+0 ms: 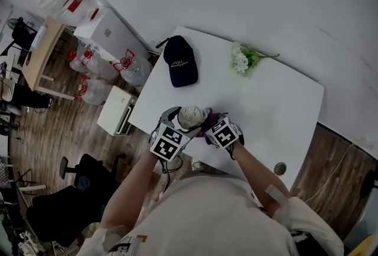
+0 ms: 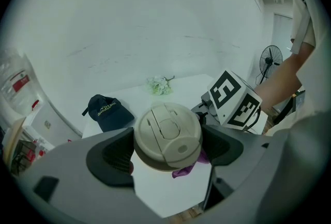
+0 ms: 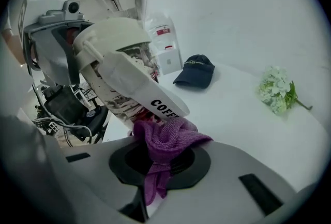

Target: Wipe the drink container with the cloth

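Observation:
A paper coffee cup (image 3: 124, 80) with a beige lid (image 2: 167, 136) and a white sleeve is held above the white table's near edge. My left gripper (image 2: 168, 151) is shut on the coffee cup just under the lid. My right gripper (image 3: 164, 158) is shut on a purple cloth (image 3: 166, 141), which is pressed against the cup's lower side. In the head view the cup (image 1: 191, 116) sits between the left gripper (image 1: 171, 138) and the right gripper (image 1: 223, 132), with the cloth (image 1: 208, 125) at its right.
A dark navy cap (image 1: 180, 62) lies at the back left of the white table (image 1: 277, 101), and a small bunch of white flowers (image 1: 242, 60) at the back middle. A small round object (image 1: 280, 168) rests near the right front edge. Chairs and boxes stand on the floor at left.

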